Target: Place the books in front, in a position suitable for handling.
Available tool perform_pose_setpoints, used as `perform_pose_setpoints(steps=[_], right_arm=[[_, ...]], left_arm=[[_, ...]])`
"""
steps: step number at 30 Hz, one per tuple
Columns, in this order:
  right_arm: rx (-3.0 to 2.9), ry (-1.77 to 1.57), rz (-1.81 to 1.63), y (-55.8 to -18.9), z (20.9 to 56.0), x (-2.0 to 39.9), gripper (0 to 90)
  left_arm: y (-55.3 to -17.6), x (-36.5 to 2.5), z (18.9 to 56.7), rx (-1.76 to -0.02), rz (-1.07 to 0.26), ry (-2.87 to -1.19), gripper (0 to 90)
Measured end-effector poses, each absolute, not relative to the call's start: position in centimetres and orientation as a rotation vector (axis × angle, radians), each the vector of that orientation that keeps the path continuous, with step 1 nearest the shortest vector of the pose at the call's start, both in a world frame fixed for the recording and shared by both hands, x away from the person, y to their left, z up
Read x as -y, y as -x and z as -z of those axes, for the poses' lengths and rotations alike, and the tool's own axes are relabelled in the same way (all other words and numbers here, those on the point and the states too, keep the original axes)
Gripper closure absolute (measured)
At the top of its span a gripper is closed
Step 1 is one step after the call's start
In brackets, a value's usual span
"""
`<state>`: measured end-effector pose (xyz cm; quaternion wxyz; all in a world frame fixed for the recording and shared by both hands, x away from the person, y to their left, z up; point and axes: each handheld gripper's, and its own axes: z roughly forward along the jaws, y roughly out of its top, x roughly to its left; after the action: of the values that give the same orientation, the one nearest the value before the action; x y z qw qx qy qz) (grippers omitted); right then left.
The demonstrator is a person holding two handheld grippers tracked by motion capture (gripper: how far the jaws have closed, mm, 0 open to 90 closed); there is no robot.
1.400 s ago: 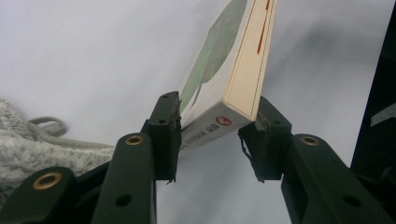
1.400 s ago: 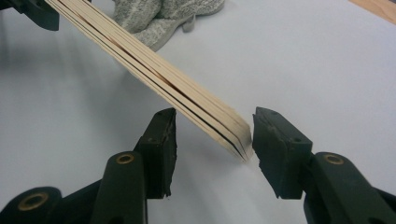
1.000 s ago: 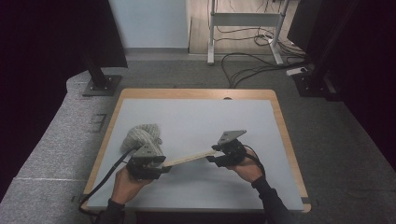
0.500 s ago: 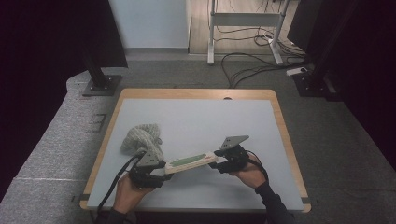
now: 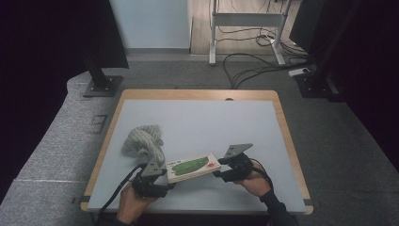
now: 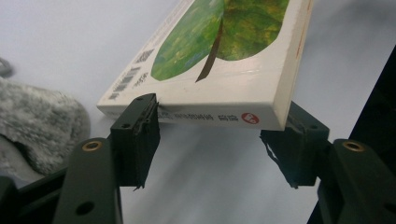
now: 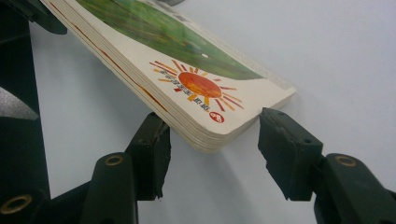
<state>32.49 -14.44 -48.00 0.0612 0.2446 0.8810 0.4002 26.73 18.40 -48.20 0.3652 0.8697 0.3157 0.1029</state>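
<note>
Two grippers meet at one board book (image 5: 194, 166) low over the white table (image 5: 207, 122), each at one short end. We see the left gripper (image 5: 162, 178) at the spine end: in the left gripper view its jaws have just been opening, the book's end (image 6: 219, 70) lies between them, one pad (image 6: 137, 126) touches a corner, and the other sits under the far edge with no clear squeeze. The right gripper (image 5: 225, 168) stands partly open; in the right gripper view the book's corner (image 7: 196, 93) pokes between its pads (image 7: 289, 144), a gap showing on one side. We cannot tell whether the book rests on the table. Beyond the left gripper lies a grey knitted cloth (image 5: 143, 141), just beside the book.
</note>
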Motion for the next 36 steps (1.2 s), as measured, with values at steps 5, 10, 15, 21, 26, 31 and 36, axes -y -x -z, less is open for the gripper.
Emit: perform_pose_setpoints(steps=[5, 10, 15, 21, 26, 31, 36], right_arm=[[-2.676, -0.751, -1.209, -32.1, 48.7, 14.6, 41.9], [-2.683, -0.751, -1.201, -31.8, 49.2, 14.7, 41.5], [-2.688, -0.752, -1.193, -31.6, 49.8, 14.5, 40.8], [-2.686, -0.77, -1.189, -32.0, 50.4, 14.5, 41.6], [-2.67, -0.795, -1.181, -32.6, 50.9, 14.6, 41.9], [-2.661, -0.811, -1.161, -32.8, 51.5, 14.8, 41.9], [-2.656, -0.812, -1.176, -32.7, 51.7, 15.0, 41.2]], left_arm=[[-26.3, -18.2, 48.9, -0.831, -0.273, -2.245, 33.9], [-26.1, -18.2, 49.5, -0.848, -0.258, -2.248, 32.5], [-26.3, -18.2, 50.1, -0.86, -0.252, -2.256, 32.4], [-26.9, -17.9, 50.5, -0.865, -0.265, -2.271, 32.7], [-27.3, -17.5, 51.0, -0.871, -0.265, -2.277, 31.5], [-27.6, -17.2, 51.6, -0.864, -0.251, -2.293, 31.9], [-27.6, -17.0, 51.8, -0.864, -0.249, -2.296, 32.1]])
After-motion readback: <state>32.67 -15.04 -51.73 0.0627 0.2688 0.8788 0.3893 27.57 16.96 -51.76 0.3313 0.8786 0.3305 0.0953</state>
